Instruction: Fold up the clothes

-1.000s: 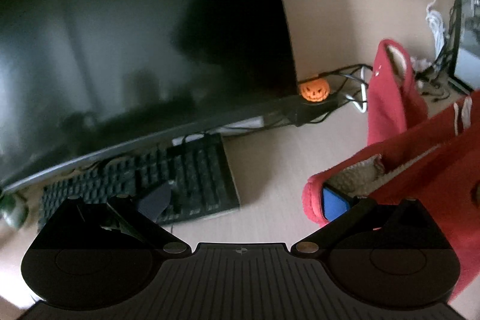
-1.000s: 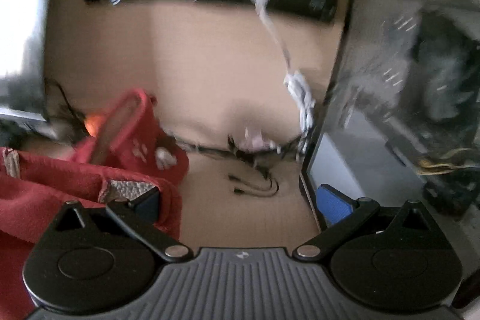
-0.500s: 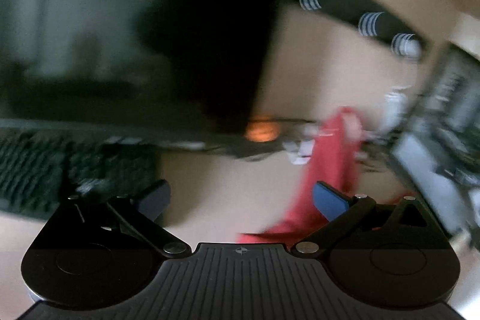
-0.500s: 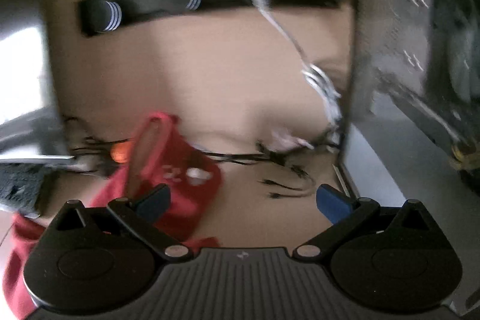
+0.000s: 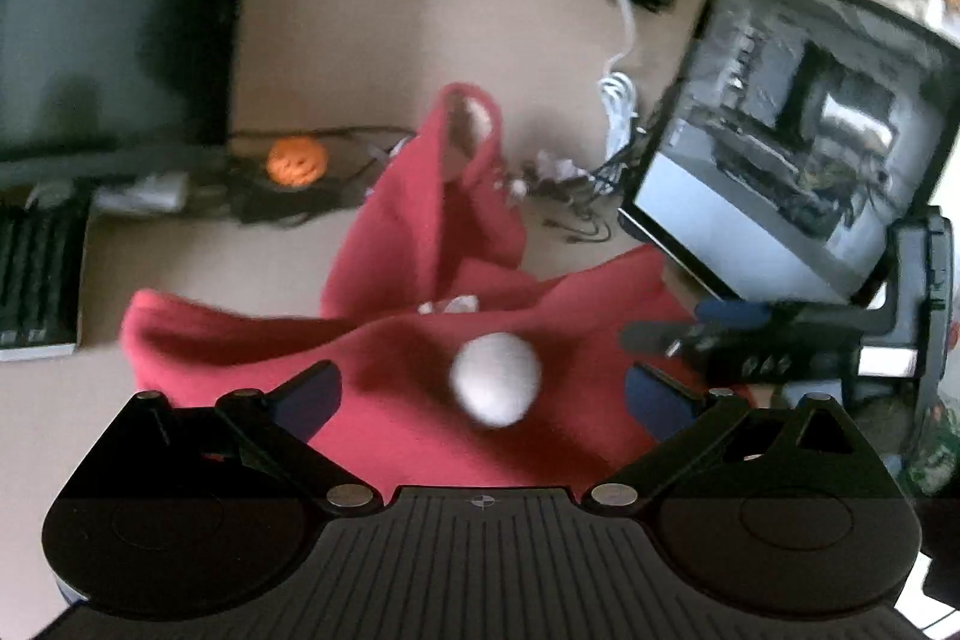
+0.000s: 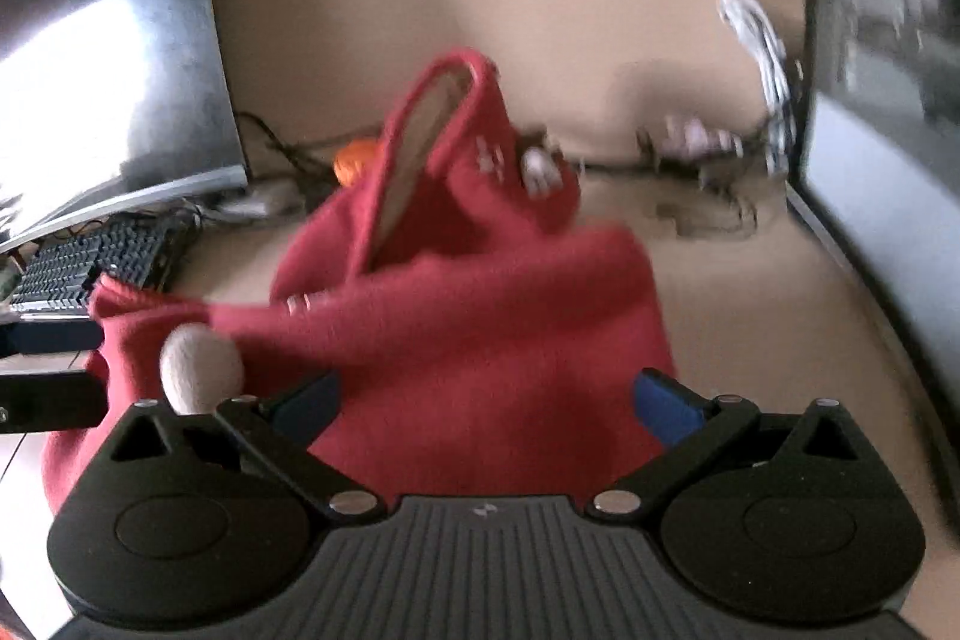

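On the desk (image 5: 180, 400), the red garment (image 5: 420, 358) lies in a loose heap with a white pompom (image 5: 495, 387) on top and one part standing up toward twelve o'clock. The left gripper (image 5: 483, 394) hangs over it with its fingers spread wide and nothing between them. At three o'clock in the left view sits the right gripper (image 5: 726, 325); its own camera shows its fingers equally wide apart and empty above the cloth. Both views are smeared by motion, so edges are hard to read. To fold well, I judge each gripper should pinch one clear hem or corner, single layer only, pull the cloth flat, and avoid the pompom and the cables (image 6: 708, 208) at one o'clock.
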The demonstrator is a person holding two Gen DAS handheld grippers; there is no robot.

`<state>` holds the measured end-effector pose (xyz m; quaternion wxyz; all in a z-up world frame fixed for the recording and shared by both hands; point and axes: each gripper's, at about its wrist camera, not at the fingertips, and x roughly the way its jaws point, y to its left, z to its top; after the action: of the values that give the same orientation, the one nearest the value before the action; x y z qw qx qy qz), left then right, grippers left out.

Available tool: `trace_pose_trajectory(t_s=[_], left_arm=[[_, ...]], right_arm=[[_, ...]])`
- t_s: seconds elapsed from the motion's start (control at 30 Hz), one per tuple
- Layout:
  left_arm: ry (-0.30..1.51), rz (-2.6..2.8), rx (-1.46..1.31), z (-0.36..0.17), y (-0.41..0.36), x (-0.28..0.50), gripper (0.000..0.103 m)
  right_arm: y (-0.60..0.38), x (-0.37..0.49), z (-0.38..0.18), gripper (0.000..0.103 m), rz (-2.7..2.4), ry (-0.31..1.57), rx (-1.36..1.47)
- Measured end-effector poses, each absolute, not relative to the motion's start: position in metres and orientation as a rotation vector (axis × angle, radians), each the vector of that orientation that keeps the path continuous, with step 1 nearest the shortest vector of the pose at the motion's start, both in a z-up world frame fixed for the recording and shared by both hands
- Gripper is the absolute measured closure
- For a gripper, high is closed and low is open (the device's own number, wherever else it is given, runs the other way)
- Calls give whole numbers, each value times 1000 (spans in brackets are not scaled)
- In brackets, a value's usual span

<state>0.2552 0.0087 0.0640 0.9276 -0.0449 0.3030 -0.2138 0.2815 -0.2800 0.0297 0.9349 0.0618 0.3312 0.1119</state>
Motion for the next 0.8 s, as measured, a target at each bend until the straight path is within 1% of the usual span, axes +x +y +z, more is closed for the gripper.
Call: trace_pose_trajectory(t_s=[0.03, 0.17, 0.33, 0.47, 0.53, 0.7, 0.8], left_arm=[[602, -431, -50, 65, 1, 252, 1], [572, -378, 66, 58, -21, 251, 3], [592, -274, -20, 63, 13, 244, 3], [642, -38, -151, 64, 71, 241, 3], [677, 35, -236, 63, 97, 241, 3], [720, 99, -305, 57, 123, 233, 3], [790, 101, -336, 44, 126, 232, 3]], right_arm=[[-280, 278, 24, 0, 224, 683, 147], [-283, 267, 40, 0, 225, 623, 127], [-234, 267, 22, 0, 358, 667, 57], [-192, 268, 7, 0, 469, 705, -2], [-187, 273, -9, 0, 431, 737, 46], [-179, 271, -9, 0, 408, 722, 3], [-179, 263, 2, 0, 451, 690, -72]])
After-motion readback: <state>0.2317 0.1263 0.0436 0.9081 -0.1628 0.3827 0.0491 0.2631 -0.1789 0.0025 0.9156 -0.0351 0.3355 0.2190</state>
